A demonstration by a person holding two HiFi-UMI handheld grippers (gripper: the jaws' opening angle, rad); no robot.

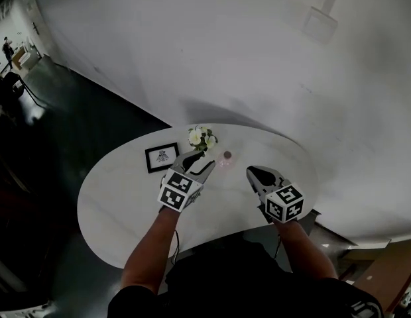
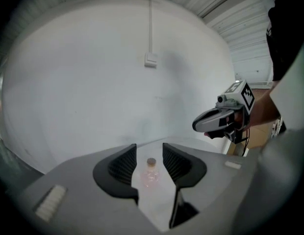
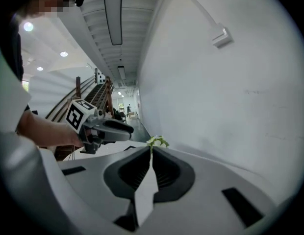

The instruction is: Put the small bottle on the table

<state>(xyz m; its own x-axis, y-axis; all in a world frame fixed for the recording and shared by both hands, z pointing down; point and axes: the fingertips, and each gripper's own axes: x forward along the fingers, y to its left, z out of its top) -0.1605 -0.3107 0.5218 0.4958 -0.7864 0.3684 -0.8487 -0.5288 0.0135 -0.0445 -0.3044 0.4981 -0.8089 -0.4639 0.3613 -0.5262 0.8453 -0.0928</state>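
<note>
Ahead of the left gripper (image 1: 201, 159), jaws wide and empty, the bottle (image 2: 151, 174) stands upright on the worktop (image 1: 126, 204), just past the tips and touching neither pad. Placing looks done, so this is the release step. Next move calls for backing off without clipping it. The right gripper (image 1: 253, 171), jaws together and empty, hovers just right of the bottle.
</note>
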